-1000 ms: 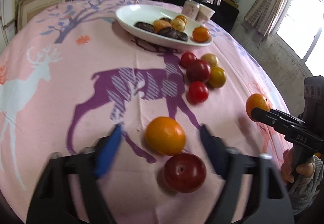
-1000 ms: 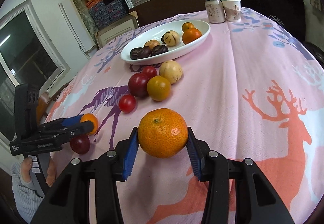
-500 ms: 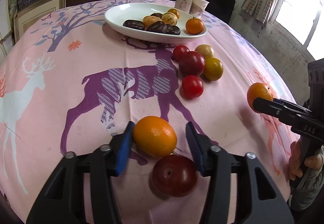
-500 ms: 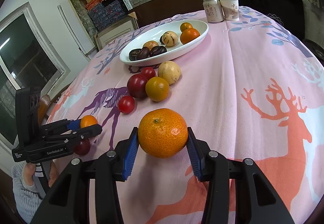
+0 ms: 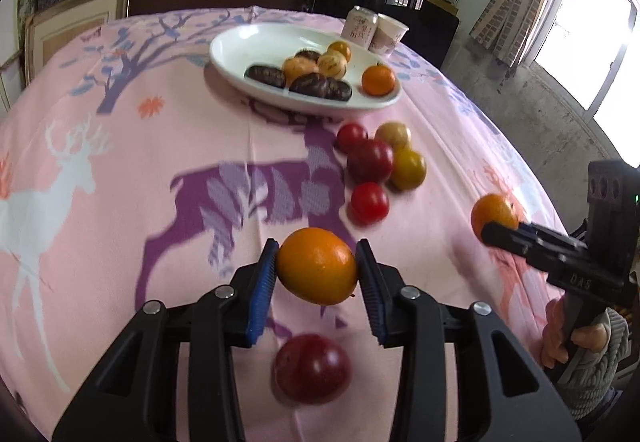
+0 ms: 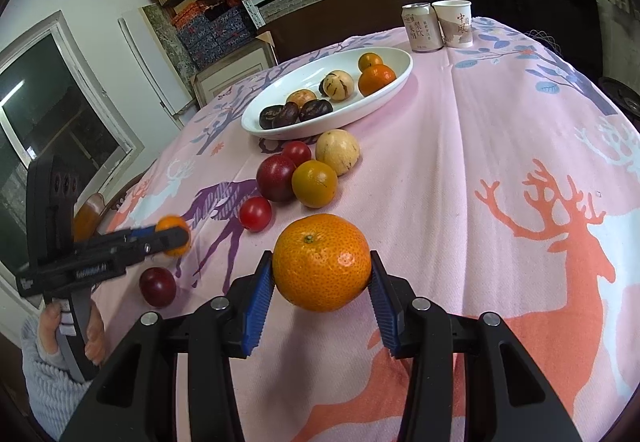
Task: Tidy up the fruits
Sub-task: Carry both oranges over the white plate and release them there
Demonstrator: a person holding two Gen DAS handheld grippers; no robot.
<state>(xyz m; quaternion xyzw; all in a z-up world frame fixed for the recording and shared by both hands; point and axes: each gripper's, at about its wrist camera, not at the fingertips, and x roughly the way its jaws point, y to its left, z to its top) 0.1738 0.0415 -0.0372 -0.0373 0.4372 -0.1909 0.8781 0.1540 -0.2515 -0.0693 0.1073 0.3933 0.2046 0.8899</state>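
Left tongs closing on an orange.

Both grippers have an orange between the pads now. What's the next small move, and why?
Probably let the left gripper, whose jaws are closing, finish clamping its orange, then lift it straight up. The dark red fruit lies just below, so sideways motion might knock it. The right gripper already holds its mandarin; the white dish has room.

Glossy white plate; matt woven tablecloth; dimpled mandarin skin.
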